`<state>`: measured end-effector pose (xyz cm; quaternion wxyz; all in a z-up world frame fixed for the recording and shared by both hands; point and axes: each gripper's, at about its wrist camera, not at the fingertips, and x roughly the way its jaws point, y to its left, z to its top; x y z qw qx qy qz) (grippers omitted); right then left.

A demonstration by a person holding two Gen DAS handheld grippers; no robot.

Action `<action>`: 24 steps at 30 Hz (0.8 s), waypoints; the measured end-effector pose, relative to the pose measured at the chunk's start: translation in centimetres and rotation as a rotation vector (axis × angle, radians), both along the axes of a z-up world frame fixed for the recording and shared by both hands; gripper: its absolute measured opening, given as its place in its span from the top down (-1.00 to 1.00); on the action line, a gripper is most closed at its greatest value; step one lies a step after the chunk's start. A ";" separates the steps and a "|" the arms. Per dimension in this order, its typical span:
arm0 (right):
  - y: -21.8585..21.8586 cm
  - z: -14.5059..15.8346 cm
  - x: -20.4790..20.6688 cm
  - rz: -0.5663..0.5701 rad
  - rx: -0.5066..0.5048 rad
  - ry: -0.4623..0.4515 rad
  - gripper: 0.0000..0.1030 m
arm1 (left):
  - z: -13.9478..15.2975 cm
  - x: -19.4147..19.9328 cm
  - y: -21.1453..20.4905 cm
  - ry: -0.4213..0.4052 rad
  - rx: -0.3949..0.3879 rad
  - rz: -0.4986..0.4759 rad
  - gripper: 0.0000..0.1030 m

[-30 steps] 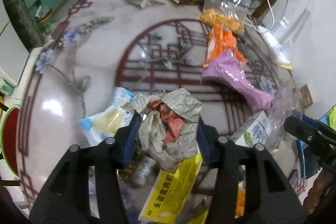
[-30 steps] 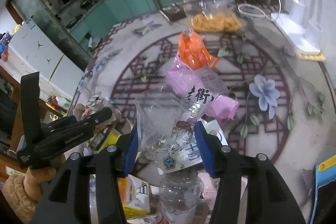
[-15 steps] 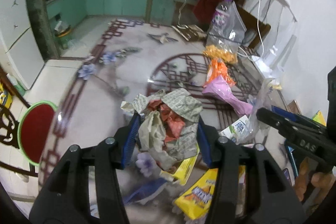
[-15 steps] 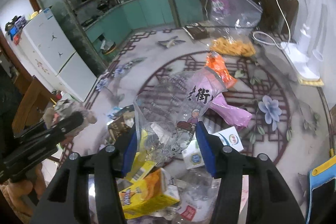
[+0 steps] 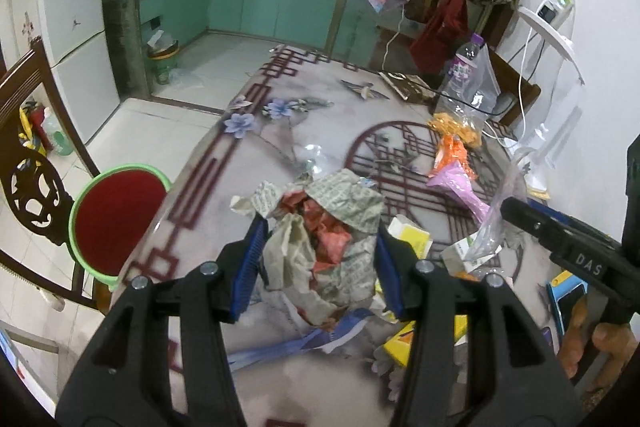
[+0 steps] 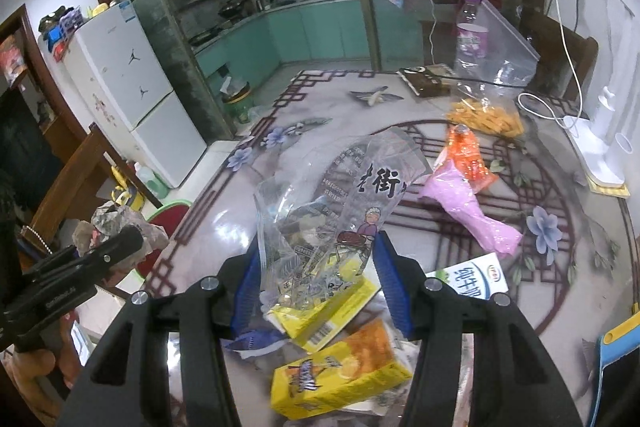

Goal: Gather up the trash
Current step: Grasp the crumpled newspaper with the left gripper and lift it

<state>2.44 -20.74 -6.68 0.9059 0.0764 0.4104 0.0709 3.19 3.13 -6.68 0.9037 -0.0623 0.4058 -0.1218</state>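
Left tongs [image 5: 318,259] clenched on a crumpled newspaper wad [image 5: 328,227] with red-orange paper balled inside, blue pads pressing it from both sides, the bundle lifted above the table [image 5: 256,163]. Down to the left, off the table edge, a green-rimmed red bin [image 5: 116,215], open and near; likely the drop point, though only a guess. Light and soft, that wad: springy, apt to shed loose scraps if the squeeze eases, so best gripped across its thick middle as now, not by a flapping corner.

Further right, right tongs [image 6: 320,275] grasping a clear plastic bag [image 6: 332,211] printed with black characters and a small cartoon figure, its lower part bunched between the pads, its upper part standing free above them. Thin, slippery, almost weightless; prone to sliding out or catching air, so better pinched where the film gathers in folds.

Beneath and just ahead of these tongs, on the table: a yellow carton [image 6: 340,375], a second yellow box [image 6: 324,315], a white milk carton [image 6: 472,279], then a pink wrapper [image 6: 472,215] and an orange wrapper [image 6: 466,155] further off. Cartons stiff enough to take across their flat sides; wrappers limp and crinkly. At the far end, a plastic bottle [image 6: 472,31], upright beside a bag of yellow snacks [image 6: 484,117].
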 end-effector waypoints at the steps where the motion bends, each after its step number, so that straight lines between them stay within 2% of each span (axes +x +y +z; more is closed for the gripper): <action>1: 0.4 0.0 -0.1 0.003 -0.001 -0.001 -0.01 | 0.0 0.0 0.5 -0.001 -0.005 0.003 0.04; 11: 5.7 0.4 0.5 0.010 -0.025 -0.009 -0.02 | -0.5 1.5 6.7 0.014 -0.032 0.027 0.04; 24: 11.6 -0.3 3.0 -0.041 -0.018 0.013 -0.02 | -1.1 5.5 12.8 0.032 -0.018 -0.011 0.04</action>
